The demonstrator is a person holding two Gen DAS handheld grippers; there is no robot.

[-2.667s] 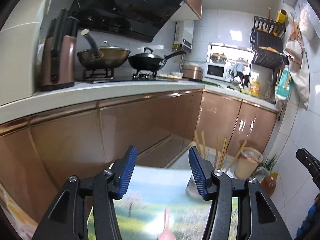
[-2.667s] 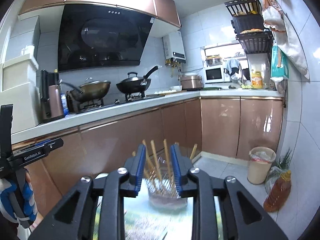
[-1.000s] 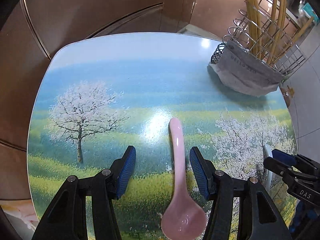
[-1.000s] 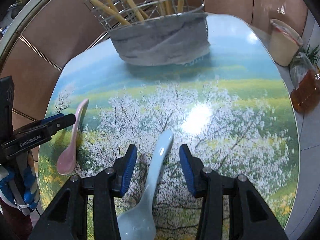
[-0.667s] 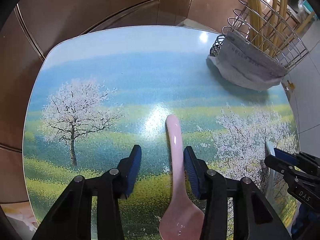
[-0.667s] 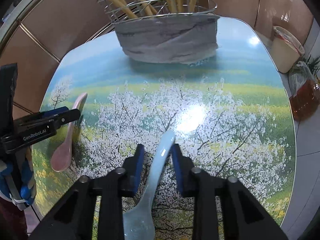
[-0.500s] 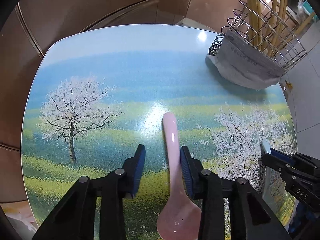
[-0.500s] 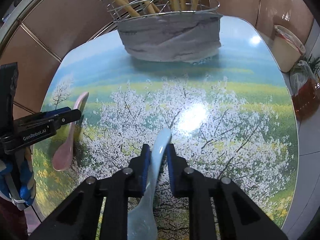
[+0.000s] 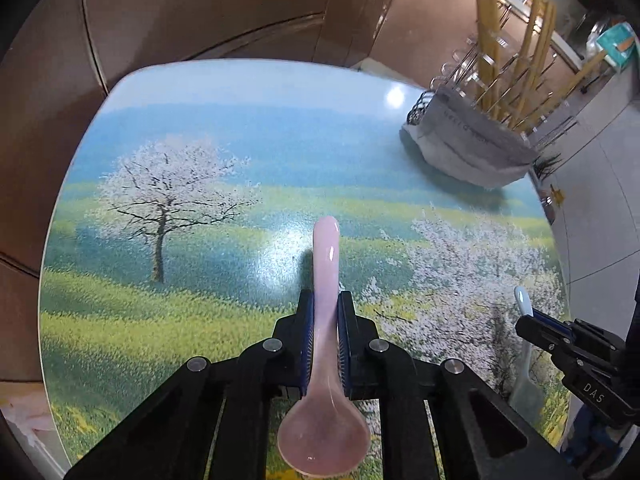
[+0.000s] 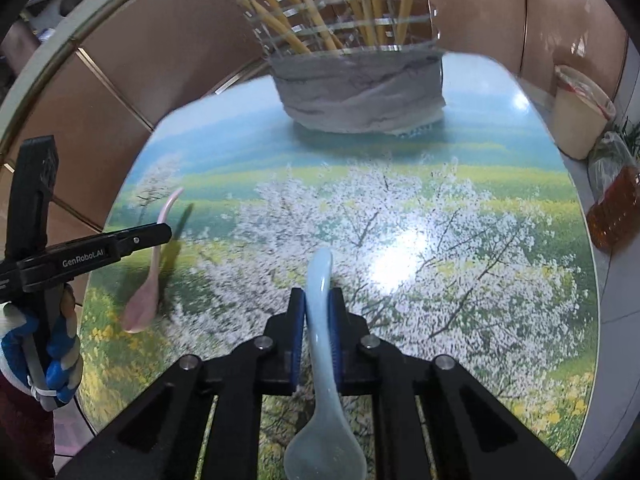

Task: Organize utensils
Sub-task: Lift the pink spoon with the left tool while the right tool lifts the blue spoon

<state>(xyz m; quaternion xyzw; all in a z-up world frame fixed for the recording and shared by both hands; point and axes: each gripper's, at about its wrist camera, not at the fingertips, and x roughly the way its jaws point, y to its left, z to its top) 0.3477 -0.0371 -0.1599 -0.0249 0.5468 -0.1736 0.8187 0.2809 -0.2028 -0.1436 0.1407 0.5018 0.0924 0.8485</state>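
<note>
I had both claws clamped, left on pink spoon, right on blue spoon; glazed handles could slip forward.

A glossy pink spoon points handle-first away, bowl nearest. A pale blue spoon does likewise. Yellow chopsticks stand in a cloth-wrapped wire holder.

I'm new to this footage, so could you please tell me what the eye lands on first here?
First, the two soup spoons: the left claw is shut on a pink spoon, the right claw on a pale blue spoon, each gripped by the handle. Under them lies the table printed with blossoming trees, and at its far edge stands a wire holder of chopsticks.
</note>
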